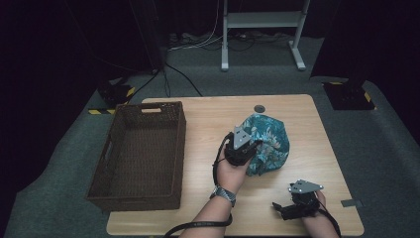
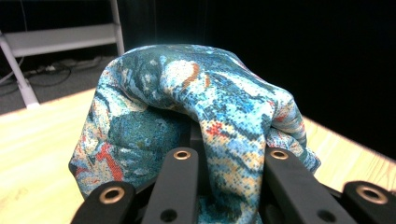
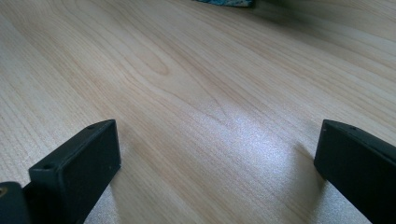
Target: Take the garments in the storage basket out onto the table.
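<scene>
Left tongs [image 2: 229, 186] clamp patterned cloth [image 2: 196, 107] on wooden table [image 1: 297, 119]; right tongs [image 3: 217, 163] gape; grey carpet [image 1: 386, 148] around.

bare table [image 1: 208, 119] between basket [image 1: 141, 153], cloth [image 1: 270, 141]

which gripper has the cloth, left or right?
The left gripper: its jaws are shut on a fold of the blue patterned cloth. The right gripper rests open on the bare table.

A recording room or lab, dim and bare: black curtains close it in, a wooden desk [image 1: 297, 114] stands on grey carpet [image 1: 386, 148], yellow-black hazard tape [image 1: 101, 111] marks stand bases, and cables [image 1: 198, 42] run past a white frame [image 1: 260, 20].
</scene>
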Tool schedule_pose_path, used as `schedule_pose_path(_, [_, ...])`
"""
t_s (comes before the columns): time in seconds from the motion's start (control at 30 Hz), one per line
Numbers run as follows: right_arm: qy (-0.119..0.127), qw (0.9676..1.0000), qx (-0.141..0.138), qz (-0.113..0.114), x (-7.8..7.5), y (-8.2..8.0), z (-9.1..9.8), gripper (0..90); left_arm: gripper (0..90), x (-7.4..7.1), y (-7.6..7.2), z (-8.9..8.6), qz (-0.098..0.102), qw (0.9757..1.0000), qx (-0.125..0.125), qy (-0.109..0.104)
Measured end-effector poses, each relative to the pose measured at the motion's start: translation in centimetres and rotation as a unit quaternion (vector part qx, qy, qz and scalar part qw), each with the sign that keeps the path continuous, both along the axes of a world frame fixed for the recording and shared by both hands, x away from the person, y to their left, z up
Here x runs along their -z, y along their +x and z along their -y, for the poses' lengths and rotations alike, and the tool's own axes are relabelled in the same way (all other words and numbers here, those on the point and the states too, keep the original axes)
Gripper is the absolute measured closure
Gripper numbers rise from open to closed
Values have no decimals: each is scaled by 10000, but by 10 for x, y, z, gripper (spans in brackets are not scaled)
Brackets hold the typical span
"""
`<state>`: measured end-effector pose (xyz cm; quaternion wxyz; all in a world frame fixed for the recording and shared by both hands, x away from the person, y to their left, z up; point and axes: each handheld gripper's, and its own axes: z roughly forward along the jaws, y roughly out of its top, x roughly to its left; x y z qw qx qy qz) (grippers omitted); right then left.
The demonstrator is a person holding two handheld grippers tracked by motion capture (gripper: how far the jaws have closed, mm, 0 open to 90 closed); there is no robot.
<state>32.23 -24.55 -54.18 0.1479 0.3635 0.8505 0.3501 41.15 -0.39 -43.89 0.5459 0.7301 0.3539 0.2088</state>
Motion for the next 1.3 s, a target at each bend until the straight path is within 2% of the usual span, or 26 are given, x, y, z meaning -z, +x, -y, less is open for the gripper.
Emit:
schedule_pose_path(0.1, [6,10000,-1,-2,0,0,0,5,809,11,1,1,-133,9999,3,109])
schedule_pose_path(0.3, [21,10000,-3,-1,0,0,0,5,806,27,4,0,-311,9993,-27,189])
schedule_pose_path(0.67, [22,10000,-4,-1,0,0,0,5,787,41,6,1,-486,9982,1,351])
schedule_pose_path(0.83, [26,10000,-3,-6,0,0,0,5,753,48,7,0,-571,9973,-65,463])
schedule_pose_path(1.1, [26,10000,-3,-6,0,0,0,5,706,61,11,-4,-765,9947,-185,662])
schedule_pose_path(1.3, [18,10000,-3,-5,0,0,0,5,668,70,14,-4,-923,9909,-275,942])
